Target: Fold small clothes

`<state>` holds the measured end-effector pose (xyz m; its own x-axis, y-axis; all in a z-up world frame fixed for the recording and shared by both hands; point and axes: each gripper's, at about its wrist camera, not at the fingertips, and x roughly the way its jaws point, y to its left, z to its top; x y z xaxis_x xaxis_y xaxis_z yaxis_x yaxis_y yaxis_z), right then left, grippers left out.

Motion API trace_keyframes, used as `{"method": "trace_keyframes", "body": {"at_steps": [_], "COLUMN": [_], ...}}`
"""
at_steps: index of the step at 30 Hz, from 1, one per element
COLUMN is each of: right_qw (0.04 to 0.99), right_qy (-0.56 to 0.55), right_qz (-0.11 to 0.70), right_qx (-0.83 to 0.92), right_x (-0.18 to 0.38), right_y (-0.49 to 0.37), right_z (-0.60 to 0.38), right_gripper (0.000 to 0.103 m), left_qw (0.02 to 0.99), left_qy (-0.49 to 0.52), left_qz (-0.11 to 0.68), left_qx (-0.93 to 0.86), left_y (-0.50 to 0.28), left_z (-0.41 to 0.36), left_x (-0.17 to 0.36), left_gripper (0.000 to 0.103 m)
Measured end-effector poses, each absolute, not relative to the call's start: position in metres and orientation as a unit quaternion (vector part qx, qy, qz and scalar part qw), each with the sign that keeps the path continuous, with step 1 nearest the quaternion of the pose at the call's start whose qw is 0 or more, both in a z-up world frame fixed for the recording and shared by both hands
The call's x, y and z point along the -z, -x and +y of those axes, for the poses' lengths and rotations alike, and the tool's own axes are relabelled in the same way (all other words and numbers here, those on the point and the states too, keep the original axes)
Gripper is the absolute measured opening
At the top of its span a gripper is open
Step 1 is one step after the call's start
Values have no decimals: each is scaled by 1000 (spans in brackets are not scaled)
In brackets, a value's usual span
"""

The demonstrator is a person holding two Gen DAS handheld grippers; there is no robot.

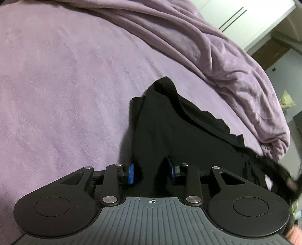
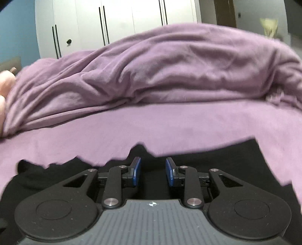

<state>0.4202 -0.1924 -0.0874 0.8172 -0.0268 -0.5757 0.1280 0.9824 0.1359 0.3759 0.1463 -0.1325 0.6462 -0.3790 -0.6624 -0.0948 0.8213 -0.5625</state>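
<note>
Black garment (image 1: 169, 132) lies rumpled on a purple bedspread (image 1: 66, 94) that covers the whole work surface; in the right wrist view the same garment (image 2: 217, 160) spreads across the lower field under the tool. A bunched purple blanket (image 2: 160, 71) forms a ridge toward 12 o'clock in the right wrist view and runs from 12 to 3 o'clock in the left wrist view. White wardrobe doors (image 2: 117, 24) with dark vertical handles stand behind the bed, a blue wall section (image 2: 17, 32) sits at 10 o'clock, and a brown door (image 2: 225, 12) shows at 1 o'clock. The left gripper (image 1: 152, 172) has its blue-padded fingers (image 1: 131, 174) spread partway, with a fold of the black cloth rising between them; the fabric covers part of the right-hand pad, and firm clamping cannot be confirmed. From this gripper the garment extends toward 12 and 2 o'clock, with a blurred dark strip trailing off at 4 o'clock. The right gripper (image 2: 152, 172) has its blue pads (image 2: 136, 171) apart with a clear gap, holding nothing; it sits just above the garment, whose ragged far edge lies just beyond the fingertips at 12 o'clock.
</note>
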Motion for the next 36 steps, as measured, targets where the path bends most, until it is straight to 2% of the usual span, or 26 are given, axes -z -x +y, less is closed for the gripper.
{"method": "trace_keyframes", "body": {"at_steps": [4,8,12,16,18,21,25,28,32,36], "right_qw": [945,932,934,926,921,926,926,924,925,919], "right_qy": [-134,-171,-163,-158,-143,-146,-129,-117,-164,-175], "right_qz": [299,315,303,321,344,325,330,339,319,331], "right_qx": [11,-46,-95,-123,-118,-128,-129,-129,-128,-124], "right_x": [84,90,89,95,99,93,99,103,94,96], "right_y": [-365,-313,-283,-286,-291,-286,-289,-290,-286,-296], "right_z": [-198,-182,-151,-118,-104,-95,-84,-82,-96,-105], "right_gripper": [28,28,27,26,25,25,17,16,16,16], "left_qw": [865,867,854,841,837,844,844,847,853,859], "left_qy": [278,282,340,319,332,327,330,326,312,291], "left_qz": [407,398,375,428,426,414,411,408,406,407], "left_qx": [94,103,121,85,86,96,94,97,103,104], "left_y": [-374,-371,-365,-377,-378,-376,-374,-375,-375,-372], "left_z": [144,145,153,145,149,149,149,148,145,141], "left_x": [128,121,115,128,130,127,124,116,108,105], "left_gripper": [18,13,14,19,18,15,13,13,13,13]}}
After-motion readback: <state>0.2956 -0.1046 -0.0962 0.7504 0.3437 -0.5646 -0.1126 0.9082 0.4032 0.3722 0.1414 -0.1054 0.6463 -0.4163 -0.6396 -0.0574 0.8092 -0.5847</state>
